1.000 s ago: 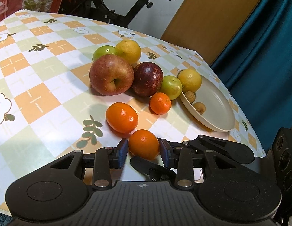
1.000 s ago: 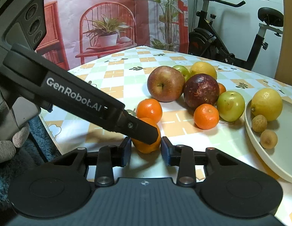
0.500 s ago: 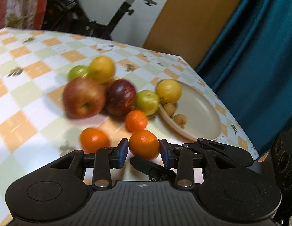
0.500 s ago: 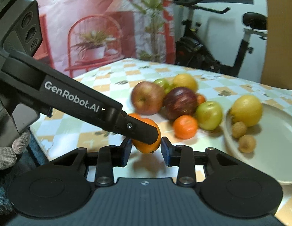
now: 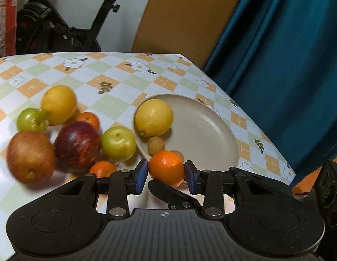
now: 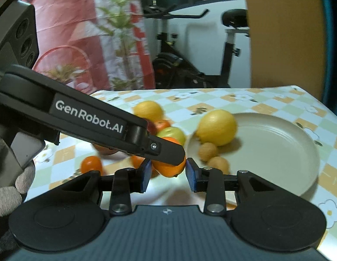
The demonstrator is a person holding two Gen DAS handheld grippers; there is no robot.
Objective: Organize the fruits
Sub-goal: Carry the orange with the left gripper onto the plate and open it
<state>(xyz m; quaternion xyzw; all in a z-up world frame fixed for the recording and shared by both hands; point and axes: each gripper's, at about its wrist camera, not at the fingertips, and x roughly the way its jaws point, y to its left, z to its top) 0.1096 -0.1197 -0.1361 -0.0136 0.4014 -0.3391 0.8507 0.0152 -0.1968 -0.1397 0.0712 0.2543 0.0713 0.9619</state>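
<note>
The orange (image 5: 166,167), clamped crosswise by both the left gripper (image 5: 166,175) and the right gripper (image 6: 167,171) above the plate (image 5: 212,130) rim, could slip and roll if either hand pulls unevenly.

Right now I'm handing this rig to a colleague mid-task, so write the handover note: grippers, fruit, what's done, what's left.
Left gripper: shut on an orange, held at the plate's near rim.
Right gripper: shut on that same orange, the two fingertip pairs crossing.
Plate: holds a lemon and two small brown fruits.
Left to do, lying on the tablecloth: two apples, two green fruits, another lemon, small oranges.
</note>
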